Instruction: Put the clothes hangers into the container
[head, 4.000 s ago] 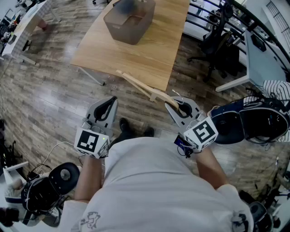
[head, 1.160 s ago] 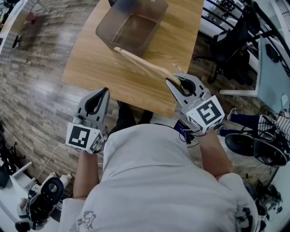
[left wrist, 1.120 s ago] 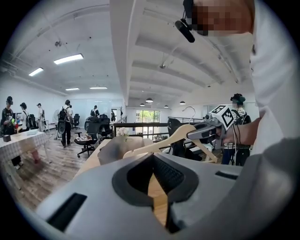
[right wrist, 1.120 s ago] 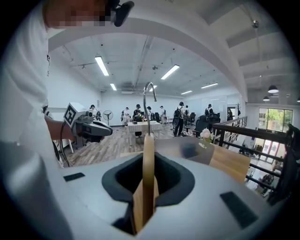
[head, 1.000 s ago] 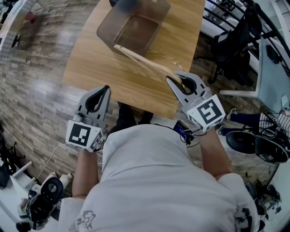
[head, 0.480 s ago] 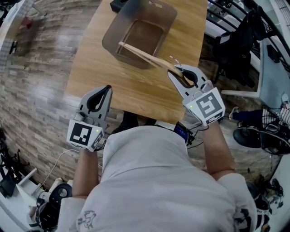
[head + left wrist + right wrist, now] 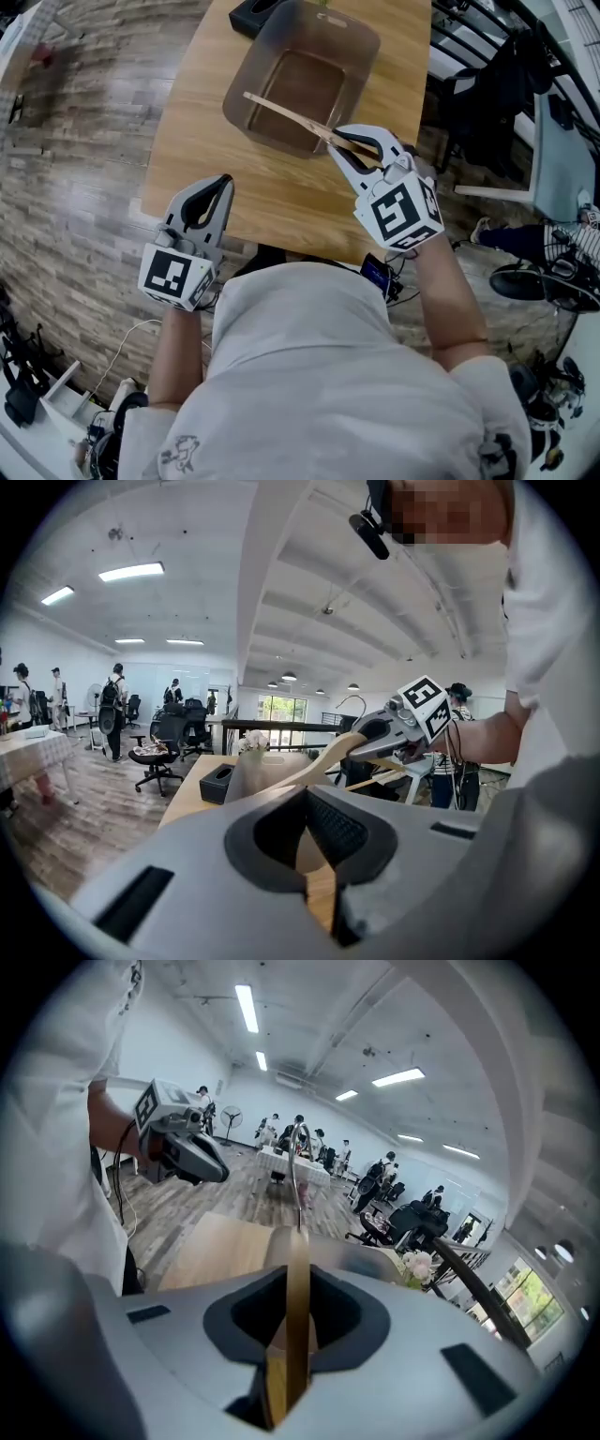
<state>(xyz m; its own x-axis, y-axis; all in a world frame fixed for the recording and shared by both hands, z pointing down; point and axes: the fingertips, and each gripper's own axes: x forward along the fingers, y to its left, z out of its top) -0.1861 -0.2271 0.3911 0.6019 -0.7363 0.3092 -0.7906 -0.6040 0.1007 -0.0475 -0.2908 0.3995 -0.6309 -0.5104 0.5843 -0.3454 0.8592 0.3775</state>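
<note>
Now the right claw (image 7: 339,148) is closed on a wooden hanger (image 7: 286,114) and pinches it near the middle, close to the metal hook. The hanger is in the air, and its long arm reaches over the open top of the grey container (image 7: 364,42), which stands on the wooden surface (image 7: 192,141). From above I cannot tell for sure if the hanger touches the rim. The inside of the container looks empty, so I judge that no hanger is placed yet. The left claw (image 7: 217,187) is closed with nothing between its jaws, and it hovers over the near edge of the surface, apart from the container. What is left is to lower this hanger into the container and to let it go. I see no other hanger on the surface. A black box (image 7: 251,13) lies just behind the container.
</note>
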